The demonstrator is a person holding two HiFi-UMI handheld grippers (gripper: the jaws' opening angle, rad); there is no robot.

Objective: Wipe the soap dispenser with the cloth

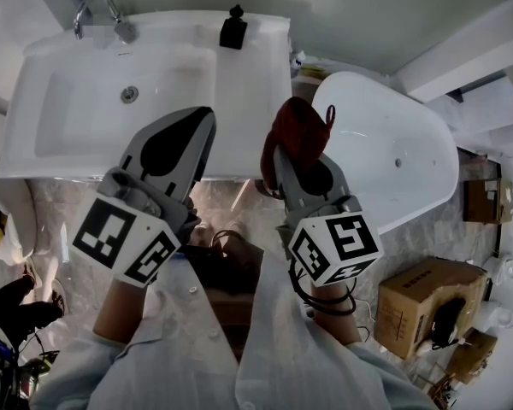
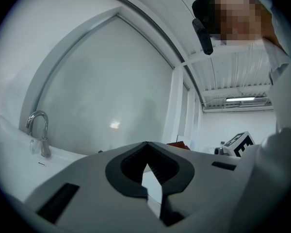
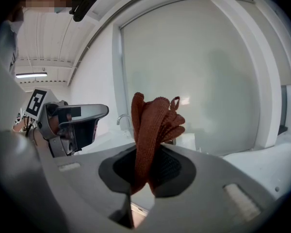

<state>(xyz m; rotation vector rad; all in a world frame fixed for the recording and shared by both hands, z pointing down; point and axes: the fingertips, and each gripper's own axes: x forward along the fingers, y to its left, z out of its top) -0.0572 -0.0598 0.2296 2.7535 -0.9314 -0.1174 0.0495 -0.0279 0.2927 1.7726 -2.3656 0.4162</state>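
A black soap dispenser stands on the back ledge of the white sink, right of the basin. My right gripper is shut on a dark red knitted cloth, which sticks up bunched from the jaws, near the sink's right front corner. In the right gripper view the cloth rises out of the shut jaws of that gripper. My left gripper hovers over the sink's front part, shut and holding nothing; its tips meet in the left gripper view. Both grippers are well short of the dispenser.
A chrome faucet stands at the sink's back left, the drain in the basin. A white bathtub lies to the right. Cardboard boxes sit on the floor at lower right. A grey wall rises behind the sink.
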